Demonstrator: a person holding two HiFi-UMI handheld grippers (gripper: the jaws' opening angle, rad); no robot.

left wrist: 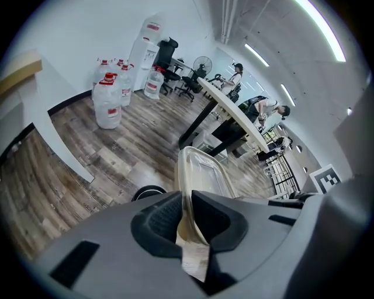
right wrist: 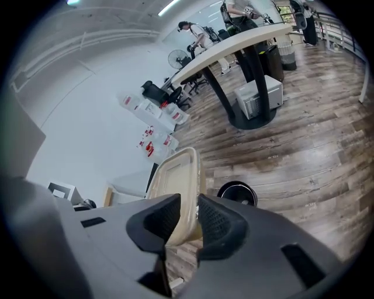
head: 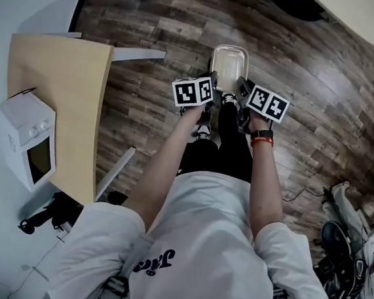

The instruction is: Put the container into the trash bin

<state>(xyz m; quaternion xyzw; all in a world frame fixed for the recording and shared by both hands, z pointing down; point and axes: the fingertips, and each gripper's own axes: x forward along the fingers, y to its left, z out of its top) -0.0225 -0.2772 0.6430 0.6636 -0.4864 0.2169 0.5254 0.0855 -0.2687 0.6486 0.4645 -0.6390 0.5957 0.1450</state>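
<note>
Head view: the container (head: 228, 65) hangs over the wooden floor (head: 152, 30), out in front of the person's legs, with one tool on each of its long sides.
Why two tools: the tub looks wide, shallow and thin-walled, so gripping opposite rims probably keeps it level and stops it twisting.
Left tool (left wrist: 186, 221): clenched on the container's rim, with the thin wall pinched between its pads and only a narrow gap left.
Right tool (right wrist: 188, 217): grasping the opposite rim, with a pad pressed on each face of the wall and nothing else between them.
Trash bin (right wrist: 236, 191): dark and round, standing on the floor below and just beyond the container in both gripper views. The head view does not show it.
Stage: the container is not yet in the bin. It is carried close above the bin, and both tools would have to release it together.
</note>
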